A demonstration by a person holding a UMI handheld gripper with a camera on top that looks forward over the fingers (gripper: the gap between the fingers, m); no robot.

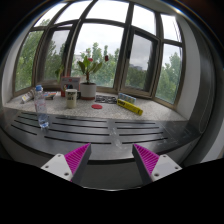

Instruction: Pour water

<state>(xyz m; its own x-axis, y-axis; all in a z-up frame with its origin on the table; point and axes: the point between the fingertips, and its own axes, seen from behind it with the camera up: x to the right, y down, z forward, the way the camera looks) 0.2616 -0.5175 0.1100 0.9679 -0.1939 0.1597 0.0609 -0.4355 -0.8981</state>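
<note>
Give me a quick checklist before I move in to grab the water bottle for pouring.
1. Jaws open and empty on the gripper: ok.
2. Water bottle upright on the table: ok.
3. Bottle between the fingers: not ok, it stands well beyond them and off to the left.
4. Cup to pour into in view, upright beside the bottle: ok.
5. Bottle cap off: cannot tell.
6. Potted plant apart from the bottle: ok.

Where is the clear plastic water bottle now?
In the gripper view, the clear plastic water bottle stands on the window ledge, far beyond the open fingers and to their left, beside a pale cup.
</note>
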